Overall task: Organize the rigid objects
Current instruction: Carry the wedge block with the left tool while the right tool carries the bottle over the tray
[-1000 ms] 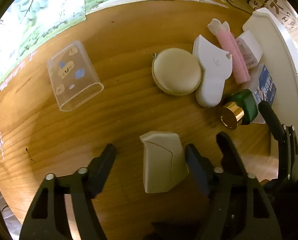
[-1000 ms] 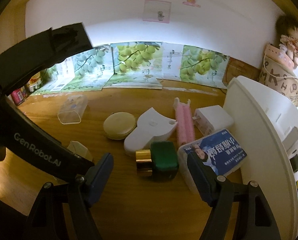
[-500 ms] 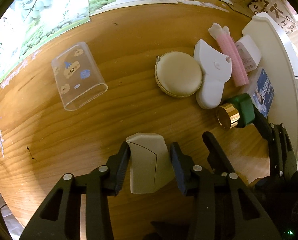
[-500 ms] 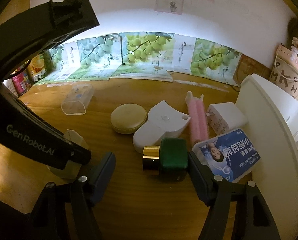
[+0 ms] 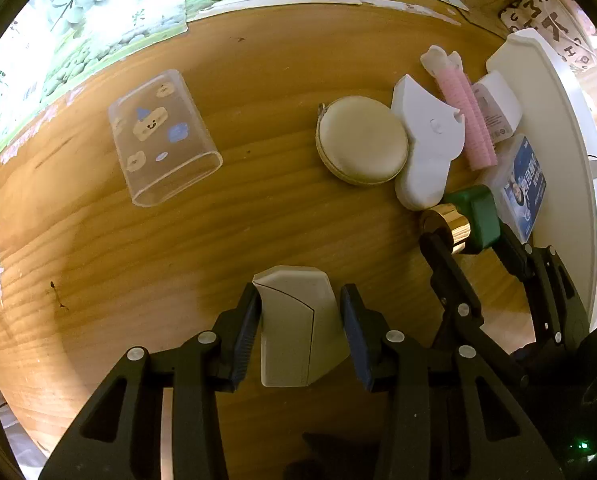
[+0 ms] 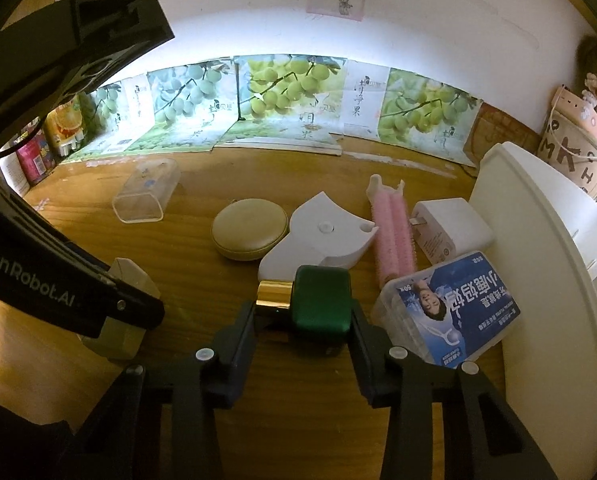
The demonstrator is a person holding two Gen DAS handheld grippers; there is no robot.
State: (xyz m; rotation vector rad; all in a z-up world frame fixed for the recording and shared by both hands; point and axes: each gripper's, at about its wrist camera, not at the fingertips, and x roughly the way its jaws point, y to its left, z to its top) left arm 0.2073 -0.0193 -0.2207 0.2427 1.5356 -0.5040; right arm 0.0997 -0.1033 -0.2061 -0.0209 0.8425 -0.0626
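Observation:
On the wooden table [image 5: 258, 224] lies a beige box [image 5: 294, 320], and my left gripper [image 5: 298, 296] points straight down, shut on its two sides. The same box [image 6: 130, 280] shows at the left of the right wrist view, behind the left gripper's arm. A green bottle [image 6: 320, 300] with a gold cap lies on its side between the fingers of my right gripper [image 6: 302, 312]. Its jaws are closing: one pad meets the cap and the other the green end. From the left wrist view the bottle [image 5: 476, 212] and the right gripper [image 5: 464, 240] sit at the right.
Behind the bottle lie a white shaped piece [image 5: 426, 148], a round beige pouch [image 5: 362, 138], a pink roller [image 5: 464, 112], a white charger [image 5: 496, 104] and a blue-labelled plastic box [image 6: 454, 308]. A white rack [image 6: 546, 264] borders the right. A clear cup [image 5: 162, 136] lies at the left.
The left jaws closed from wide apart onto the beige box. The right gripper edged forward and its jaws narrowed around the green bottle.

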